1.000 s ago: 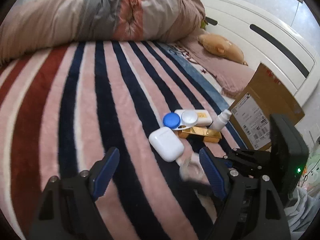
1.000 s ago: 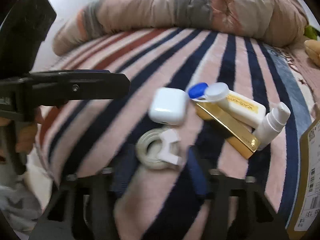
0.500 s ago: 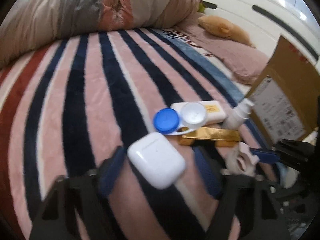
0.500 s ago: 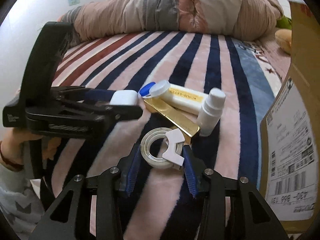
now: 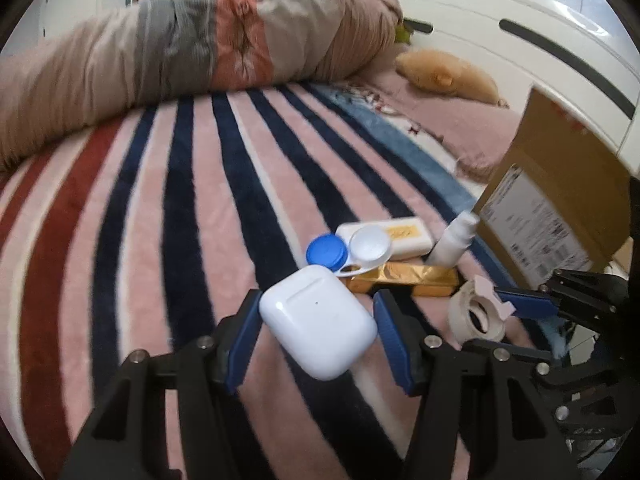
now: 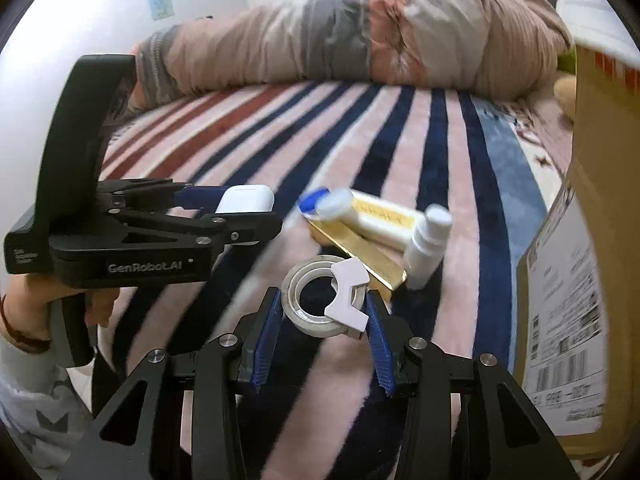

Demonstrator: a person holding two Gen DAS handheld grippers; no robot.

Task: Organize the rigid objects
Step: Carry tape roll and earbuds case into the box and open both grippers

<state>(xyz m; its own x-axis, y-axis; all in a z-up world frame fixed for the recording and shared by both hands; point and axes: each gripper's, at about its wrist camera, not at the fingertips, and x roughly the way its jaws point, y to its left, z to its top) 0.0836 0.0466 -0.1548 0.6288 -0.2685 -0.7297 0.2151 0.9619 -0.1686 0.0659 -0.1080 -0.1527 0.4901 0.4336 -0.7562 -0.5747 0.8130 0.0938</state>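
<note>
Left gripper fingers clamp the white earbud case; right gripper fingers clamp the clear tape roll. Brown cardboard box crowds the right; striped bed blanket lies open leftward.

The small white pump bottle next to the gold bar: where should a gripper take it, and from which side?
Grip the white pump bottle across its round body, below the narrower cap. It stands roughly upright, leaning on the gold bar and the white box, so those sides are blocked. Coming from the cardboard box side or from above looks clearest, though that gap seems tight.
</note>
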